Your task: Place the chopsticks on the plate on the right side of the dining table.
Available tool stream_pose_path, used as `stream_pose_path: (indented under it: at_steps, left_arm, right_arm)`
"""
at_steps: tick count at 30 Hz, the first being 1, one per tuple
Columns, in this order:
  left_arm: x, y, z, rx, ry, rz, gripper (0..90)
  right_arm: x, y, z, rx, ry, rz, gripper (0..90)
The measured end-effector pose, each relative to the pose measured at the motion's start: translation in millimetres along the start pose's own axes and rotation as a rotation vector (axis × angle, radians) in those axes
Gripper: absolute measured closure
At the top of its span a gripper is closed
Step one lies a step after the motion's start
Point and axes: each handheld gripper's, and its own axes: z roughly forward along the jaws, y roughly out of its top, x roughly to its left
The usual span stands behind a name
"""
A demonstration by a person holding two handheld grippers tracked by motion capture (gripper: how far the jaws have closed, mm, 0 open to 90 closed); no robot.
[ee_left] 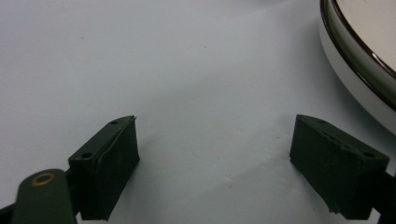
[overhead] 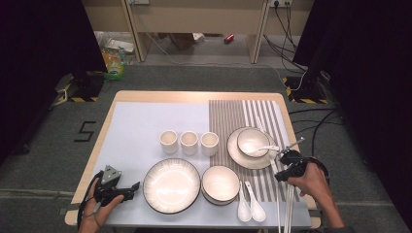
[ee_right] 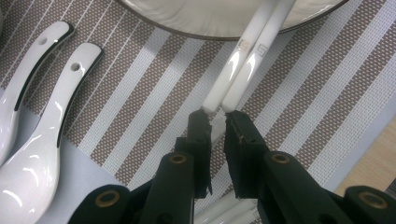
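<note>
A pair of white chopsticks (ee_right: 243, 70) lies on the striped placemat (ee_right: 140, 107), its far ends resting on the rim of a saucer (ee_right: 210, 18). My right gripper (ee_right: 218, 116) is shut on the chopsticks, its jaws only a narrow gap apart with white showing between them. From above, the right gripper (overhead: 283, 162) sits at the saucer's (overhead: 233, 150) right edge, and the chopsticks (overhead: 286, 204) trail back toward the table's front. My left gripper (overhead: 133, 187) rests open on the white mat (ee_left: 187, 70), left of the large plate (overhead: 171, 185). Nothing lies between the jaws of the left gripper (ee_left: 215, 158).
Three cups (overhead: 189, 142) stand in a row mid-table. A bowl (overhead: 221, 183) sits beside the large plate (ee_left: 359, 70), with two white spoons (overhead: 250, 204) to its right. The saucer carries a small bowl (overhead: 252, 141) with a spoon (overhead: 267, 148) in it. The spoons (ee_right: 46, 93) lie left of my right jaws.
</note>
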Motion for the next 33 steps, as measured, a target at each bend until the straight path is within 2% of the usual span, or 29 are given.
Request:
stream_pose_path:
  at_steps: [13,14,29,33]
  left_arm:
    - [0.0,0.0,-0.1,0.001,0.0,0.0,14.3]
    - [0.0,0.0,-0.1,0.001,0.0,0.0,14.3]
    - [-0.2,-0.1,0.2,-0.003,0.003,0.0,14.3]
    - [-0.3,-0.2,0.3,-0.004,0.005,0.0,14.3]
  right_arm:
    - [-6.2,6.6,2.6,-0.014,-0.002,0.03,79.7]
    - [-7.5,7.5,3.0,-0.017,-0.003,0.02,79.8]
    - [-12.8,16.4,5.3,-0.019,-0.004,0.032,80.6]
    - [-13.1,14.9,2.7,-0.028,0.003,0.03,78.5]
